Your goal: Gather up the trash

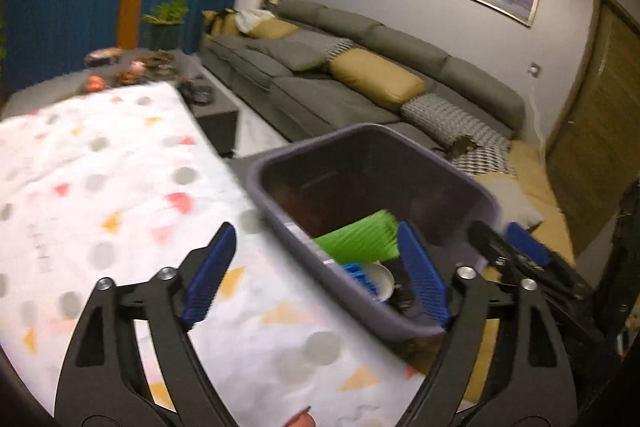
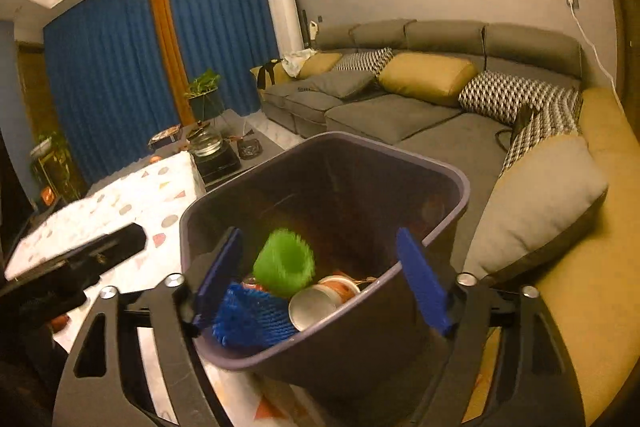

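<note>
Two grippers, left [image 1: 312,269] and right [image 2: 320,281], both gape wide and hold nothing. Ahead of the right one, between its fingers, sits the bin [image 2: 436,163], already holding a green brush [image 2: 285,263], a blue brush [image 2: 248,315] and a can [image 2: 316,311]. These look light; the bristles are soft and likely to slip, so their stiffer cores suit gripping better. The can seems thin and could dent.
</note>
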Motion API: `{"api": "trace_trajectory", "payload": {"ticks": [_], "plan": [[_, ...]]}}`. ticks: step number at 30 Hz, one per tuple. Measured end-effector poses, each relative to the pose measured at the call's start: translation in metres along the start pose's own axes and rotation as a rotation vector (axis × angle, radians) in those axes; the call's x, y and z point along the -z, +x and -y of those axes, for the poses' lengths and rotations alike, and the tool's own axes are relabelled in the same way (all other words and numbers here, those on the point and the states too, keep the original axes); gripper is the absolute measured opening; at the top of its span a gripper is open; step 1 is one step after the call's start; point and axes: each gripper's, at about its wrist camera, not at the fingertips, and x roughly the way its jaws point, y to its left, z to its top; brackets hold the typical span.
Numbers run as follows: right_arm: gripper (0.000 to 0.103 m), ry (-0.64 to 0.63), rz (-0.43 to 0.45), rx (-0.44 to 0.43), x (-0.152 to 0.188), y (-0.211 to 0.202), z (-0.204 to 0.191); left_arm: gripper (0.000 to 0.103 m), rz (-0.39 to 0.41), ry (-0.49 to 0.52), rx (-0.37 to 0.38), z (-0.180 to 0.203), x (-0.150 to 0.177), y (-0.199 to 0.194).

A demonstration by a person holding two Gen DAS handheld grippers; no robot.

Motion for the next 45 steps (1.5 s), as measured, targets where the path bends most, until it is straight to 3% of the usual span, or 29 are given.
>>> {"api": "trace_trajectory", "payload": {"ticks": [6, 9, 12, 21, 29, 45], "plan": [[0.098, -0.117, 0.058, 0.029, 0.012, -0.034, -0.032, 0.097, 0.067, 0.023, -0.209, -0.016, 0.018, -0.054], [0.098, -0.139, 0.083, 0.02, 0.019, -0.052, -0.046, 0.097, 0.102, 0.031, -0.316, -0.024, 0.029, -0.087], [0.098, -0.147, 0.09, -0.002, 0.023, -0.071, -0.06, 0.097, 0.127, 0.003, -0.358, -0.034, 0.041, -0.121], [0.098, -0.169, 0.111, -0.06, 0.041, -0.128, -0.096, 0.097, 0.178, -0.043, -0.429, -0.054, 0.082, -0.202], [0.098, -0.184, 0.133, -0.058, 0.063, -0.169, -0.112, 0.097, 0.214, -0.062, -0.451, -0.056, 0.106, -0.256], [0.098, -0.21, 0.152, -0.09, 0.079, -0.206, -0.132, 0.097, 0.249, -0.086, -0.434, -0.051, 0.12, -0.293]]}}
